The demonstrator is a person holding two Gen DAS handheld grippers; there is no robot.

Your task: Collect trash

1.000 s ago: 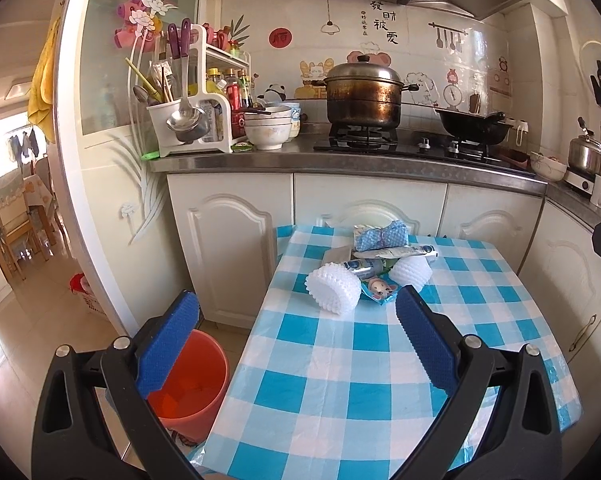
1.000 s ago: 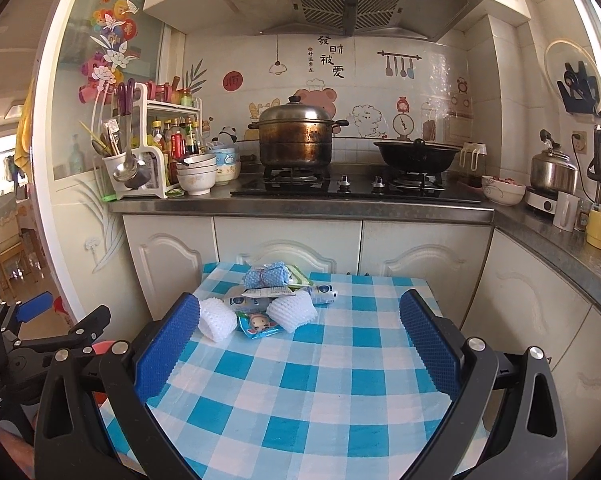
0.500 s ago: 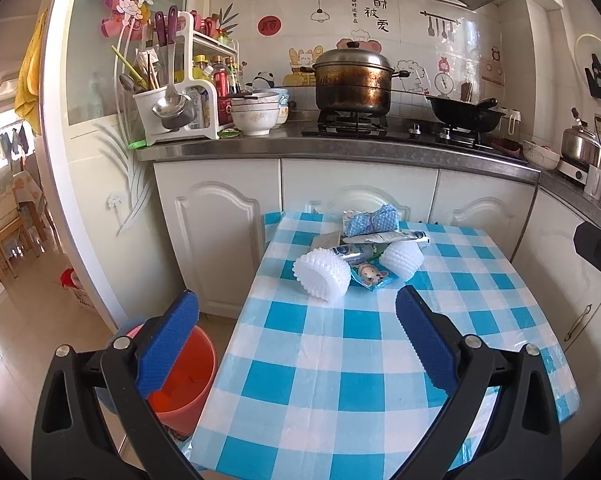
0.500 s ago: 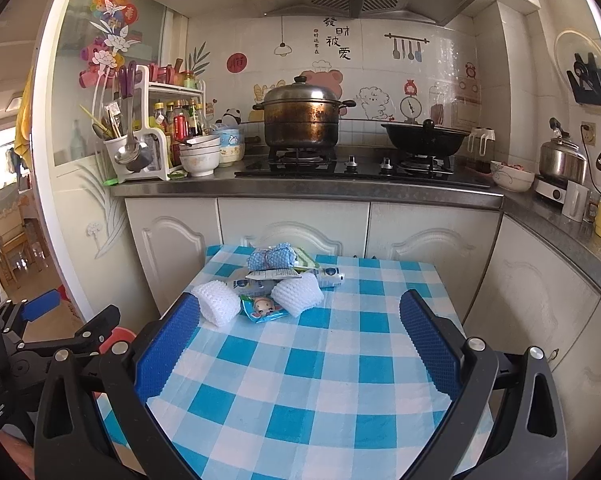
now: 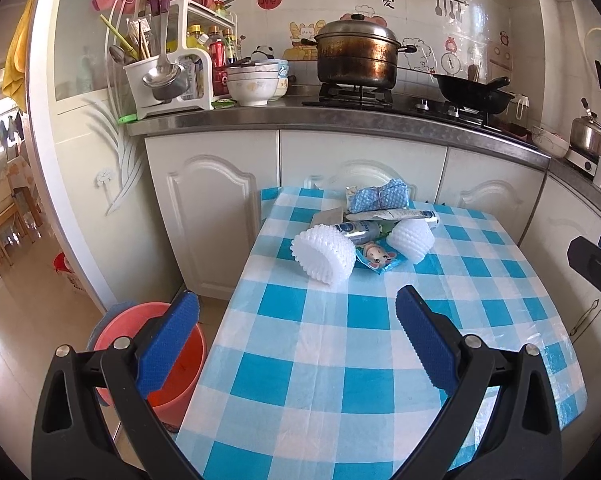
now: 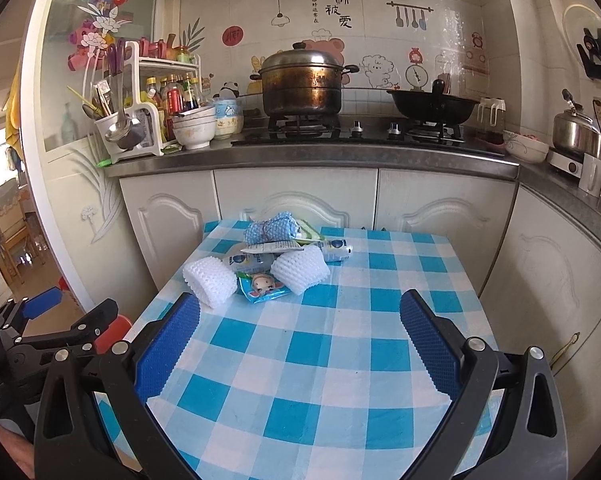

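Observation:
A pile of trash lies at the far end of the blue-checked table (image 5: 324,364): two white foam fruit nets (image 5: 323,254) (image 5: 414,237), a cartoon snack wrapper (image 5: 378,257), flattened tubes (image 5: 392,214) and a blue foam bundle (image 5: 380,197). The pile also shows in the right wrist view, with a foam net (image 6: 210,282) and the wrapper (image 6: 264,287). An orange bucket (image 5: 156,352) stands on the floor left of the table. My left gripper (image 5: 296,320) is open and empty, short of the pile. My right gripper (image 6: 300,320) is open and empty above the table.
White kitchen cabinets (image 6: 300,196) stand right behind the table. The counter holds a steel pot (image 6: 302,82), a wok (image 6: 432,106), bowls (image 6: 194,130) and a utensil rack (image 6: 140,100). A doorway to another room opens at the left (image 5: 4,208).
Both grippers have moved forward toward the table and the trash pile, which now looks nearer. Both stay open and empty.

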